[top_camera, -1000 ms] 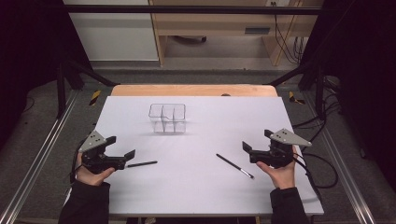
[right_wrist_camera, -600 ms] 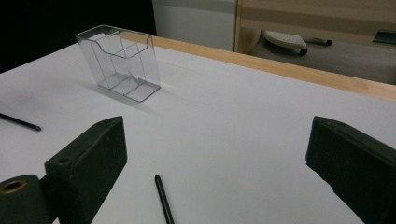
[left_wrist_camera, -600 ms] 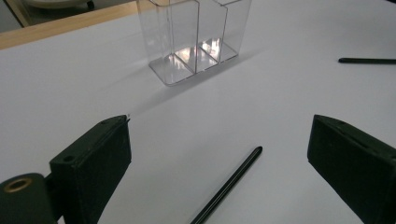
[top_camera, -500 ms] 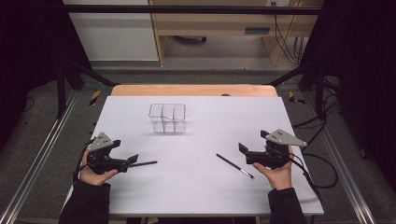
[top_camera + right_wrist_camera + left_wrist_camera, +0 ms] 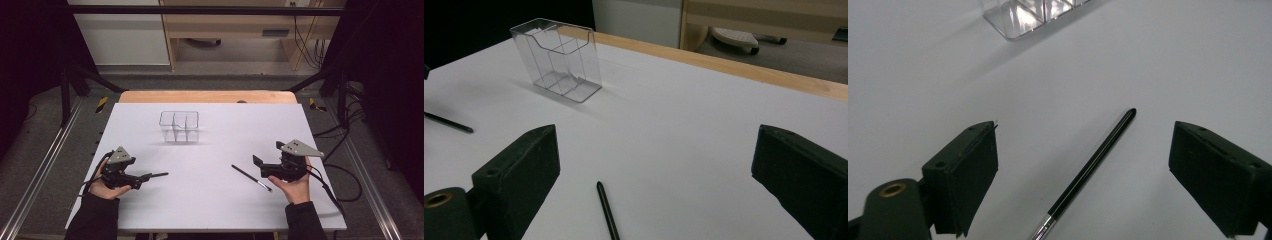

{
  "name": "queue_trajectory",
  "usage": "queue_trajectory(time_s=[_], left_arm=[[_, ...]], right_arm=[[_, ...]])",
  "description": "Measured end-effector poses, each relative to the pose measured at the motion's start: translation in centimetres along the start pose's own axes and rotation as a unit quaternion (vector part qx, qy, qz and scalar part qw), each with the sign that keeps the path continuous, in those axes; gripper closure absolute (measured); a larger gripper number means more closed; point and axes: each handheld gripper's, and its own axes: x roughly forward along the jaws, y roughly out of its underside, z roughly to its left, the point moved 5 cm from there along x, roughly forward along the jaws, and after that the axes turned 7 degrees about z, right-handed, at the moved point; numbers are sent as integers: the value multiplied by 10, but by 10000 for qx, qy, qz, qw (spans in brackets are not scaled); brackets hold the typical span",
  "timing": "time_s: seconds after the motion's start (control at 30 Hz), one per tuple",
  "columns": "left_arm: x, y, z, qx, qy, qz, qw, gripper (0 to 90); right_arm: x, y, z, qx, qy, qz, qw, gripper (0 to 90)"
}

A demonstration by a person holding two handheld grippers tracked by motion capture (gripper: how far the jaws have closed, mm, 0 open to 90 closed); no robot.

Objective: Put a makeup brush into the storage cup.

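Note:
A slim black brush (image 5: 158,175) with a silver ferrule lies at the white table's front left. My left gripper (image 5: 142,178) is open and low over it; in the left gripper view the brush handle (image 5: 1095,162) runs between the spread jaws of that gripper (image 5: 1085,129), untouched. A second black brush (image 5: 251,178) lies at the front right. My right gripper (image 5: 260,165) stands open just behind and right of it, and its handle tip (image 5: 606,210) shows between the jaws of the right gripper (image 5: 657,132). A clear plastic divided holder (image 5: 179,126) stands empty mid-table.
The white table sheet (image 5: 225,135) ends at a wooden strip (image 5: 207,97) at the back. Metal rails (image 5: 45,165) flank the table. Cables (image 5: 345,175) trail at the right. From the right gripper view the holder (image 5: 556,60) stands far left, the other brush (image 5: 449,122) beyond.
My left gripper has moved forward and down so its open jaws now straddle the left brush. My right gripper has shifted slightly left toward the right brush.

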Motion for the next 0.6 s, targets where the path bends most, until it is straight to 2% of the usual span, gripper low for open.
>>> queue_trajectory(time_s=[0.2,0.6], left_arm=[[8,4,-1,95,29,242,9997,168],[19,10,-2,326,85,652,9973,351]], right_arm=[[2,1,1,-17,-26,33,10000,56],[6,3,3,-36,-38,93,9999,55]])
